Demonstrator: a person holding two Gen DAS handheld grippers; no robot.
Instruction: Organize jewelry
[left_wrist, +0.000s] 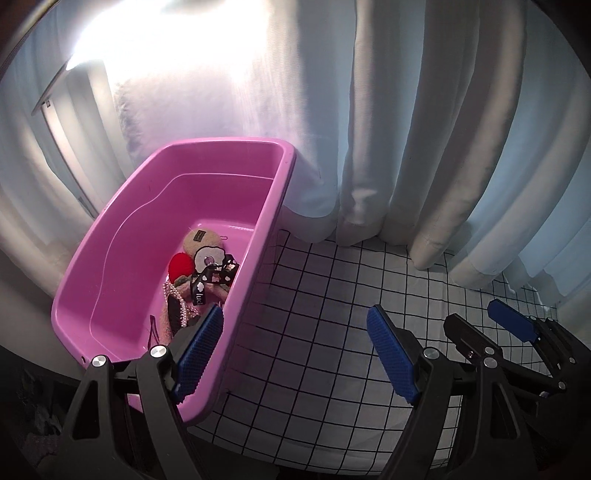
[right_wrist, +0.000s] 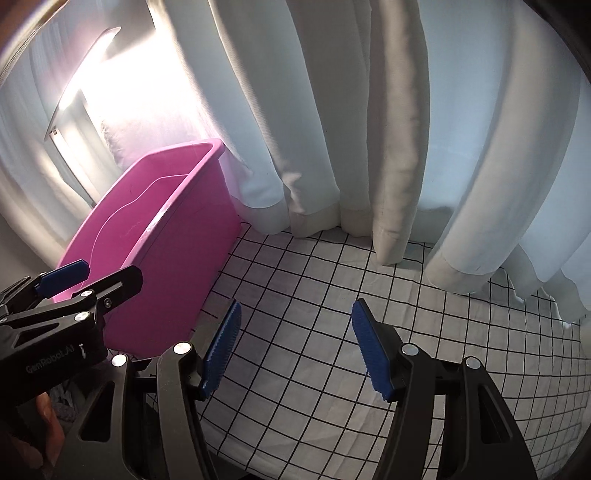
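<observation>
Fingers of left gripper (left_wrist: 295, 354) and right gripper (right_wrist: 295, 350) spread wide, empty. Risk: pearl necklace (left_wrist: 177, 295) tangled with plush items in pink bin (left_wrist: 258, 229) may snag when lifted.

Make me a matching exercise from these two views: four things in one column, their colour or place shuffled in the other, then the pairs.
1. bin
2. pom-pom
3. curtain
4. left gripper

A. red, inside the bin
B. open over the bin's near edge
C. pink, on the checked cloth
D. white, hanging behind

Pairs: 1-C, 2-A, 3-D, 4-B
</observation>
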